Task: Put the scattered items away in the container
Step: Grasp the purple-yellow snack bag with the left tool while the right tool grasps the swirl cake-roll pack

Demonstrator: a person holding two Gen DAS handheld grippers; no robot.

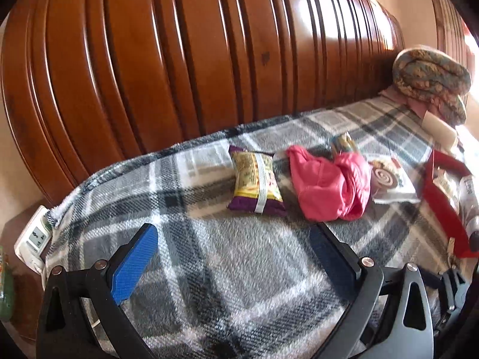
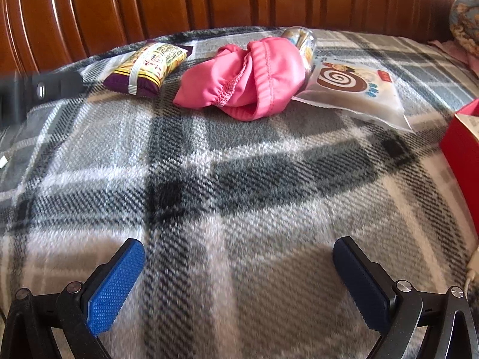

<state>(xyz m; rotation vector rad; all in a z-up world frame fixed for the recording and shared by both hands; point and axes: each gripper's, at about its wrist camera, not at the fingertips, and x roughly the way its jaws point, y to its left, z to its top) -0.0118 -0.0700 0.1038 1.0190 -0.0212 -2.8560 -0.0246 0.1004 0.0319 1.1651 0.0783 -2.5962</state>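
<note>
Beyond both wide-open, empty tools, left (image 1: 233,239) and right (image 2: 239,254), lies the pink cloth (image 2: 248,80) beside the red box (image 2: 464,149).

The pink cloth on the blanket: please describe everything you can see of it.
The pink cloth is a small crumpled garment of thin smooth fabric, with stitched hems and a gathered elastic edge. It lies bunched on the plaid blanket, between the purple-yellow snack pack and the clear swirl-cake packet, overlapping the packet's corner. Neither gripper touches it.

Left gripper (image 1: 236,248) jaws spread wide, nothing held. Right gripper (image 2: 239,264) same: blue-padded fingers (image 2: 115,287) apart, empty, angled forward and down.
</note>
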